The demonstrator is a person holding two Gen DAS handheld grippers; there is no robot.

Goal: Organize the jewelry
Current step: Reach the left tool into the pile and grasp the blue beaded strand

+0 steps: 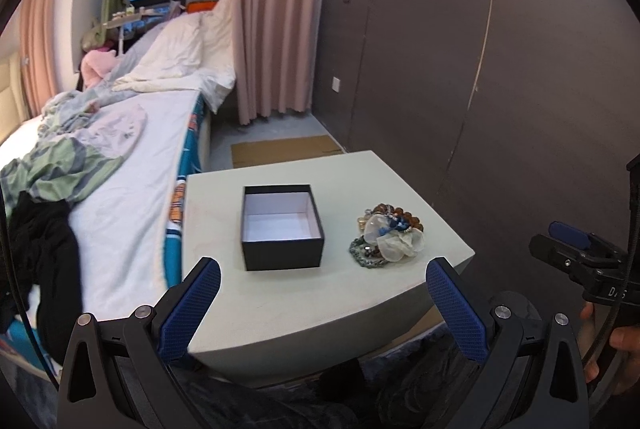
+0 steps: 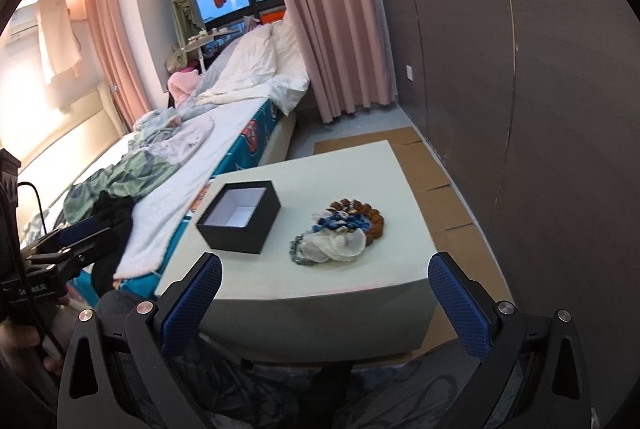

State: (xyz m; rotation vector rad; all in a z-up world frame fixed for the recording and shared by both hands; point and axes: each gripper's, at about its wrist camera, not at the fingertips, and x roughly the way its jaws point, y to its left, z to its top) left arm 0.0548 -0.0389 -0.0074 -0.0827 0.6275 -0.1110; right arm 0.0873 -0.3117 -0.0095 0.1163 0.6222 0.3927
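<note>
A black box point(image 1: 282, 229) with a white inside stands lidless on a pale low table point(image 1: 280, 301); nothing lies in it. To its right sits a pile of jewelry point(image 1: 390, 235): brown bead bracelets, blue beads, a greenish chain and a sheer white scrunchie. My left gripper point(image 1: 322, 293) hovers open over the table's near edge, with nothing between its blue pads. In the right wrist view the box point(image 2: 240, 217) and the jewelry pile point(image 2: 340, 233) lie ahead of my right gripper point(image 2: 324, 293), which is also open and holds nothing.
A bed point(image 1: 120, 165) strewn with clothes runs along the table's left side. A dark panelled wall point(image 1: 480, 69) stands to the right. Flattened cardboard point(image 2: 436, 181) lies on the floor by the table. A pink curtain point(image 1: 272, 13) hangs beyond it.
</note>
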